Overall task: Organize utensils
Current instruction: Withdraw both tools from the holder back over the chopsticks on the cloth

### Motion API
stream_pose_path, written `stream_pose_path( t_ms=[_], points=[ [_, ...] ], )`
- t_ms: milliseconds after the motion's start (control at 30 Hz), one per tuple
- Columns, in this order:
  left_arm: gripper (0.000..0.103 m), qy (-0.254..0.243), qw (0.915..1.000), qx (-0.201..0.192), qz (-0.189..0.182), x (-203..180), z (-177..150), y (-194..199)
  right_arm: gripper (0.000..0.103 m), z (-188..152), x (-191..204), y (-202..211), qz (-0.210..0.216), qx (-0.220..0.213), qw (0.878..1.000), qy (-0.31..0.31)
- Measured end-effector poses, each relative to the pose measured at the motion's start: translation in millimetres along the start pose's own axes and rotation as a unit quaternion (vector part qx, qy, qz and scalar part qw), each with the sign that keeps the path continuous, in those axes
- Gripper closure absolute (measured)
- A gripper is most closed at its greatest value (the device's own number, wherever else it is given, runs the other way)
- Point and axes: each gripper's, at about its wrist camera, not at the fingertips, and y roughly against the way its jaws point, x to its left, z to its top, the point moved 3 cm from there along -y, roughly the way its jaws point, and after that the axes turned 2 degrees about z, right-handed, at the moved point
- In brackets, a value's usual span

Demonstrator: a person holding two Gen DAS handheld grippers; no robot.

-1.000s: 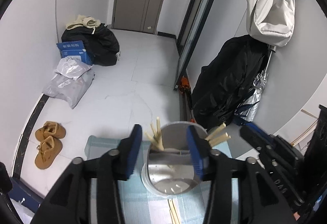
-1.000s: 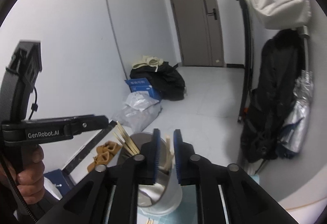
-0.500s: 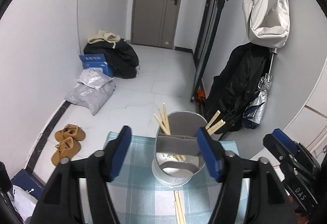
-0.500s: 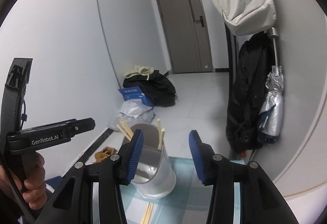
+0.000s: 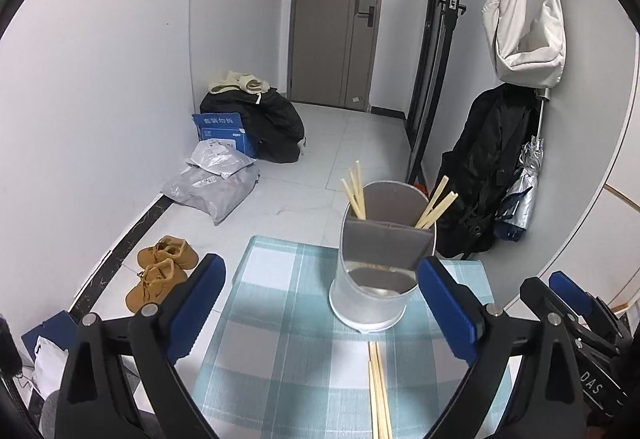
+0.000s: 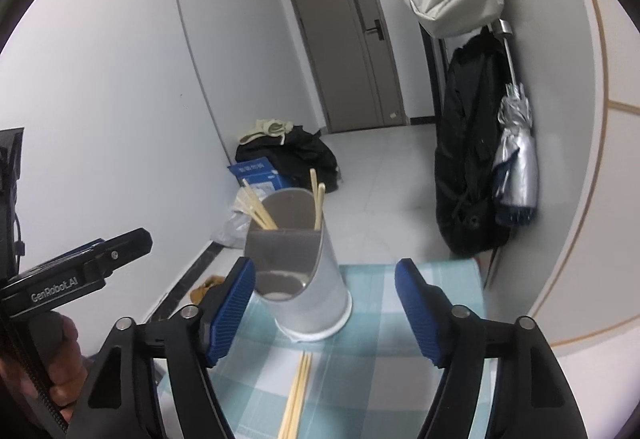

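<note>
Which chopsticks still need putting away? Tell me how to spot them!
Find the small table with the blue-and-white checked cloth. On it stands a tall grey utensil holder with chopsticks poking up out of the top. The loose chopsticks are the ones lying flat on the cloth just in front of the holder, not standing inside it.

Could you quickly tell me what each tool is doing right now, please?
Left tool: jaws opening, holding nothing.
Right tool: jaws opening, holding nothing.
</note>
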Motion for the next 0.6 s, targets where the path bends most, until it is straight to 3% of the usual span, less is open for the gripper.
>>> stream_pose_path(
  t_ms=[300, 600],
  points=[
    [0.007, 0.005, 0.9998, 0.013, -0.011, 6, -25, -9, 0.021, -29, 3, 0, -0.031, 0.03, 0.999, -0.002],
    [0.007, 0.005, 0.9975, 0.065, -0.026, 13, -64, -44, 0.021, -76, -10, -27, -0.053, 0.123, 0.991, -0.03]
  ],
)
